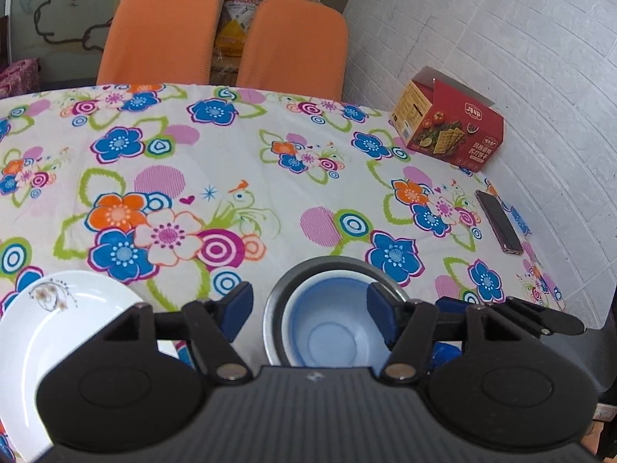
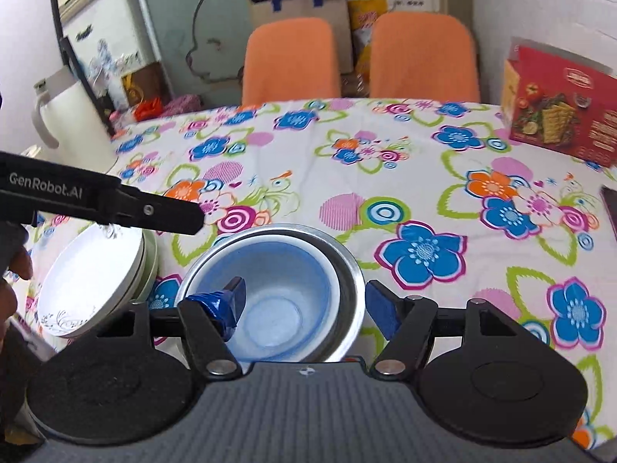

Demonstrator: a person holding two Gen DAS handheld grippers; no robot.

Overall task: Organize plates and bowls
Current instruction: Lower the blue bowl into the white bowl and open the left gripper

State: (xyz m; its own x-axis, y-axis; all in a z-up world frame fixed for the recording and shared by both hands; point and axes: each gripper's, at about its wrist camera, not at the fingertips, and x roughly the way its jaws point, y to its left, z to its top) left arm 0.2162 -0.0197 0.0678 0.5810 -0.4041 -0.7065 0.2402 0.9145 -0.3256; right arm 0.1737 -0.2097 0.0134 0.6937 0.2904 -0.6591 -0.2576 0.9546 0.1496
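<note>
A blue bowl (image 1: 331,328) (image 2: 277,301) is nested in a steel bowl (image 1: 281,289) (image 2: 347,262) on the flowered tablecloth. My left gripper (image 1: 310,308) is open and holds nothing. The bowls show just beyond its fingertips. In the right wrist view the left gripper (image 2: 181,216) hovers over a stack of white plates (image 2: 92,277) left of the bowls. The top plate (image 1: 58,328) has a small flower print. My right gripper (image 2: 308,305) is open above the bowls, its left finger (image 2: 235,301) over the blue bowl and its right finger (image 2: 380,308) outside the steel rim.
A red cracker box (image 1: 451,127) (image 2: 559,108) stands at the far right by the wall, with a phone (image 1: 497,220) lying nearer. Two orange chairs (image 1: 162,27) (image 2: 293,58) are behind the table. A white kettle (image 2: 65,123) stands at the left edge. A hand (image 2: 15,270) is at the left.
</note>
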